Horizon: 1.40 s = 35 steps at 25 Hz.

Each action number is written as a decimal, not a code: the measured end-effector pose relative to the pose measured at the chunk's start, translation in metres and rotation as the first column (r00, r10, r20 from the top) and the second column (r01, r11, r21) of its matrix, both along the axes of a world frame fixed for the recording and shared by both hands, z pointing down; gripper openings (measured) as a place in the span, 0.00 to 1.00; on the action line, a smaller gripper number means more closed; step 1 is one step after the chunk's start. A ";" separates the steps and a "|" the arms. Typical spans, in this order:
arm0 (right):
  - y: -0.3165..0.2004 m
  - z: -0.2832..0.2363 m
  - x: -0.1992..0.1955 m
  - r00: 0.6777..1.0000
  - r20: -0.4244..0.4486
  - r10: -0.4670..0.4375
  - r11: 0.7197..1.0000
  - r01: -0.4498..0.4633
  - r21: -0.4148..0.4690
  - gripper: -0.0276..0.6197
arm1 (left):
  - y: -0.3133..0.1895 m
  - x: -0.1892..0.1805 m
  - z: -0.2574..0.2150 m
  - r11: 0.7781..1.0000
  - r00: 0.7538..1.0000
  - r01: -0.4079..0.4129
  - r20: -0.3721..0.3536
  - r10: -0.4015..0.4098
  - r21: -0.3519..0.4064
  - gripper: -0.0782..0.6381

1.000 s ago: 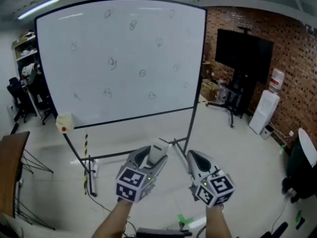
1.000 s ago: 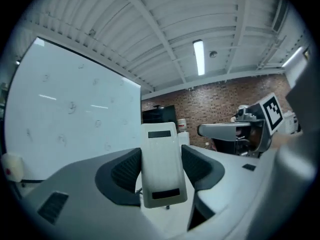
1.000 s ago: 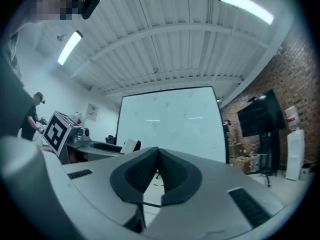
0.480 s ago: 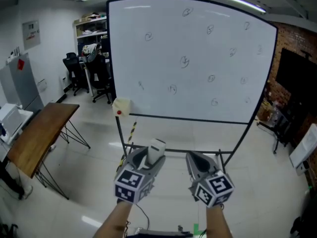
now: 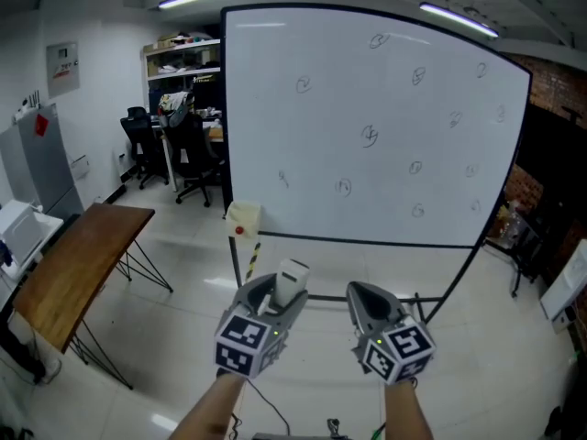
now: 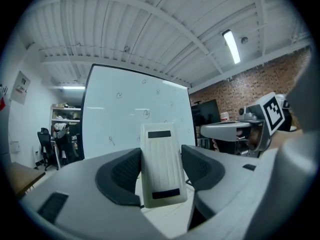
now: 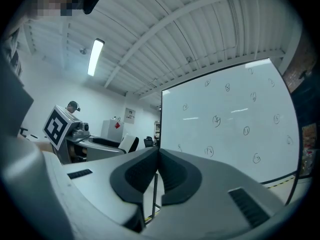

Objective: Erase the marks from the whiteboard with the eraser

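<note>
A large whiteboard [image 5: 367, 108] on a black stand fills the far middle of the head view, with several small pen marks [image 5: 369, 136] scattered over it. It also shows in the left gripper view [image 6: 135, 114] and the right gripper view [image 7: 225, 124]. My left gripper [image 5: 280, 293] is shut on a white eraser [image 5: 291, 280], which stands upright between its jaws [image 6: 160, 166]. My right gripper [image 5: 359, 298] is shut with nothing in it, its fingertips touching [image 7: 158, 154]. Both grippers are held low, well short of the board.
A wooden table [image 5: 73, 259] on thin black legs stands at the left. Black office chairs [image 5: 179, 149] and shelves sit behind it. A small cream box [image 5: 243, 220] hangs at the board's lower left corner. A brick wall [image 5: 555, 90] is at the right.
The view has swung left: the whiteboard has shifted right in the frame and the table, chairs and shelves have come into sight. Both grippers keep their pose and hold.
</note>
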State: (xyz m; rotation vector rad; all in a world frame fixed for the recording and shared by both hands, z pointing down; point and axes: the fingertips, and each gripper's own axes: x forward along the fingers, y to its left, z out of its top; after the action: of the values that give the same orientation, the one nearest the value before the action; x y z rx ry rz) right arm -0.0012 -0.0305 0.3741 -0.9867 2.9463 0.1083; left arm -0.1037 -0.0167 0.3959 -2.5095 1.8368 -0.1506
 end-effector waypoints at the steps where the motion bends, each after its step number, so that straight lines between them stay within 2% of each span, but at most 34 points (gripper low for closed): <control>1: -0.004 -0.004 -0.006 1.000 0.005 0.003 1.000 -0.003 0.007 0.03 | -0.005 -0.007 -0.005 1.000 1.000 -0.003 0.013 0.003 0.006 0.47; 7: -0.040 -0.030 -0.032 1.000 0.023 -0.002 0.999 0.001 0.045 0.03 | -0.045 -0.029 -0.033 0.999 0.999 -0.013 0.041 0.011 0.043 0.47; 12: -0.097 -0.032 -0.038 1.000 0.013 -0.024 0.998 0.024 0.061 0.03 | -0.100 -0.034 -0.035 0.998 0.999 0.004 0.031 -0.005 0.055 0.47; 18: -0.196 -0.041 -0.036 0.993 0.025 -0.116 0.990 0.114 0.084 0.03 | -0.199 -0.023 -0.039 0.995 0.996 0.077 0.041 -0.080 0.059 0.47; 25: -0.298 -0.064 -0.041 0.971 0.005 -0.239 0.967 0.238 0.088 0.03 | -0.295 -0.031 -0.072 0.972 0.974 0.217 0.049 -0.222 0.088 0.47; 30: -0.340 -0.077 -0.056 0.959 -0.001 -0.285 0.953 0.284 0.103 0.03 | -0.336 -0.045 -0.085 0.960 0.964 0.257 0.048 -0.263 0.108 0.47; 35: -0.364 -0.088 -0.065 0.958 0.006 -0.285 0.953 0.283 0.113 0.03 | -0.362 -0.050 -0.091 0.962 0.965 0.253 0.041 -0.258 0.106 0.47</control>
State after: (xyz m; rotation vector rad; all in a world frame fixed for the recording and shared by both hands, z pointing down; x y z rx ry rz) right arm -0.0663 -0.3948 0.2864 -0.5389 2.9844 0.2473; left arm -0.1542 -0.3790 0.3051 -2.1735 2.0836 -0.1268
